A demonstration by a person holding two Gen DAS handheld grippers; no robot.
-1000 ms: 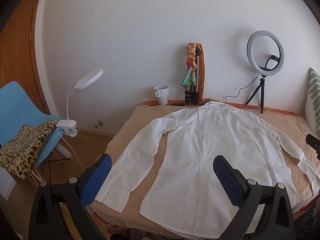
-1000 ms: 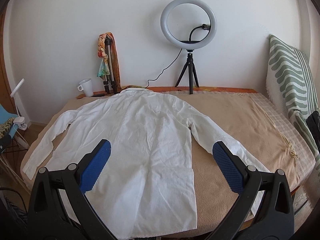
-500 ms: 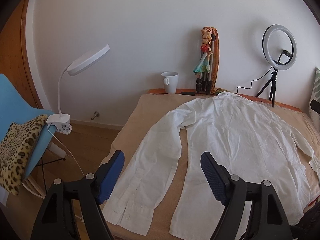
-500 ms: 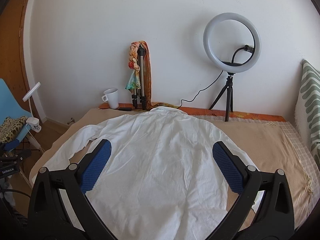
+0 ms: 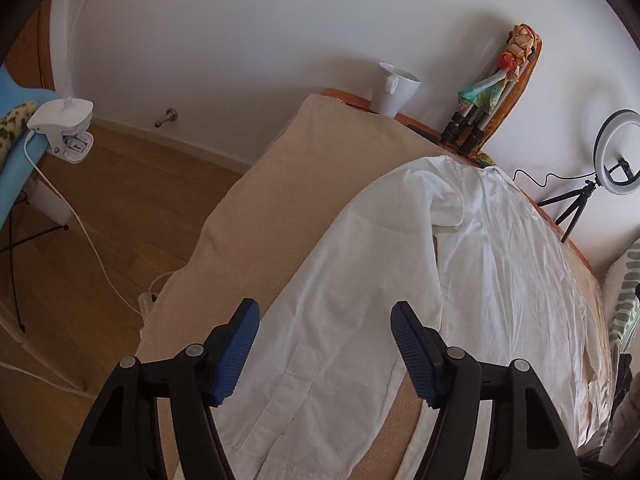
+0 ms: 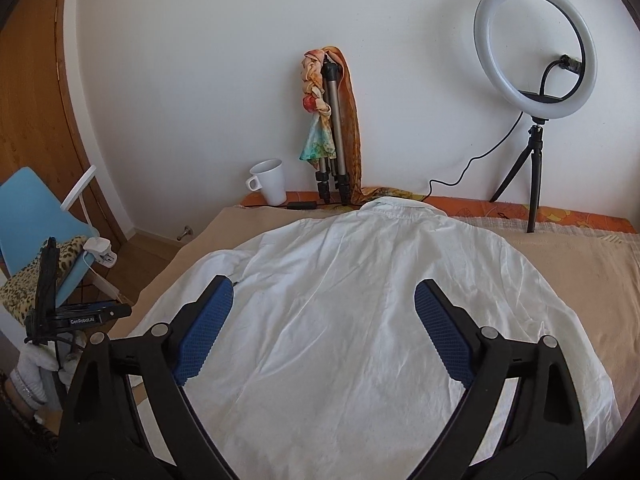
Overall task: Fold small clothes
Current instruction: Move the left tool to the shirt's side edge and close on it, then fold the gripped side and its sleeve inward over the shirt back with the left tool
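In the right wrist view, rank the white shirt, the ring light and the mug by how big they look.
1. white shirt, filling most of the lower frame, though it lies nearest the camera
2. ring light
3. mug, clearly smallest

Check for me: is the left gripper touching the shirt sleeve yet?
Cannot tell. In the left wrist view the open left gripper frames the sleeve of the white shirt, but height above the cloth is unreadable.

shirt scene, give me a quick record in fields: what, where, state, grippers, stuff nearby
item: white shirt
where: spread flat on the beige blanket, collar toward the wall
state: unfolded, back side up
left gripper: open, above the sleeve
right gripper: open, above the shirt's middle
nearby: mug, ring light, folded tripod
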